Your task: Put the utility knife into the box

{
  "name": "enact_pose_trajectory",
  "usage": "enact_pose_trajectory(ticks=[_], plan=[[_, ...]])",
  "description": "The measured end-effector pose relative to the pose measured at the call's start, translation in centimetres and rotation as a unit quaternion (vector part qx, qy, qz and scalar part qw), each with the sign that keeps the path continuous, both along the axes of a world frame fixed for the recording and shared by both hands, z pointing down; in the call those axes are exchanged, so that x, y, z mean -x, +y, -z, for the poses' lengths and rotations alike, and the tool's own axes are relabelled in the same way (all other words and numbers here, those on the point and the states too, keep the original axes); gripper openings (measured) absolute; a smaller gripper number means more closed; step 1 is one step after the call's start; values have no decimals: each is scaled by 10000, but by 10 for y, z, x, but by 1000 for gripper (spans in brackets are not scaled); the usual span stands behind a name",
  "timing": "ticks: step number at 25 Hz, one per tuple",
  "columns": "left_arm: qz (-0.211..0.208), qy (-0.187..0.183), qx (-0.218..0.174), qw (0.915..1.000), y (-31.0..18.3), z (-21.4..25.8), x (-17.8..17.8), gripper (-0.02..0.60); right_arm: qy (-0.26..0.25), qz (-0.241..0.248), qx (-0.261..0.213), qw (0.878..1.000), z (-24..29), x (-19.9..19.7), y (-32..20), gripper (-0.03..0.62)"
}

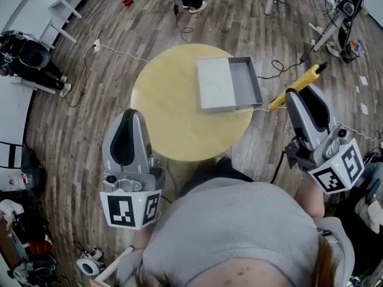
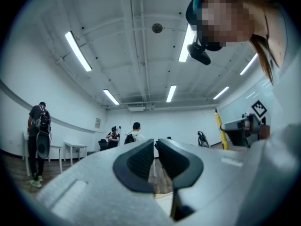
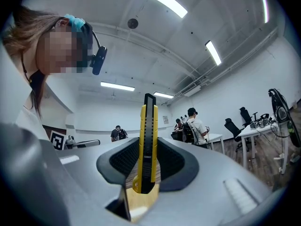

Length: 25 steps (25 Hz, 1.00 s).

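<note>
A yellow and black utility knife [image 1: 297, 85] sticks out of my right gripper [image 1: 293, 95], which is shut on it just off the round table's right edge. In the right gripper view the utility knife [image 3: 148, 142] stands upright between the two dark pads [image 3: 171, 161]. An open grey box [image 1: 246, 81] lies on the table with its pale lid [image 1: 215, 84] beside it on the left. My left gripper [image 1: 127, 124] hangs at the table's near left edge, jaws shut with nothing between them. Its closed pads [image 2: 141, 161] show in the left gripper view.
The round wooden table [image 1: 173, 109] stands on a plank floor. Cables [image 1: 114, 51] run across the floor behind it. Desks [image 1: 66, 5] and chairs line the room's edges, and a person's feet [image 1: 192, 6] show at the far side. Other people stand in the distance.
</note>
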<state>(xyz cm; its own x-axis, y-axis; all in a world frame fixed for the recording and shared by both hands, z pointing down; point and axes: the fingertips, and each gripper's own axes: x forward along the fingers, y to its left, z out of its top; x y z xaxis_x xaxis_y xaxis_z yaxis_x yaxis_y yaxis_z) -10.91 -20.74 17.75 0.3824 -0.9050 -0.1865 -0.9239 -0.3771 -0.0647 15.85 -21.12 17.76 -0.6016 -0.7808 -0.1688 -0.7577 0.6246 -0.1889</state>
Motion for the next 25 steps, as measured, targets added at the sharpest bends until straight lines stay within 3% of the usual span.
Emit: enact_pose_trajectory(ticks=[10,17,25], plan=[[-170,121,60,9998,-23,-8,5,21,458,-297,295,9981,-17,9,-24,121],[-61,125,403,9991,-36,-41,9,21,506,-222,956,9939,-55,13,-50,121],[-38,111,501,9987,-48,-48,20,21,710,-270,1642,9835,-93,18,-81,121]])
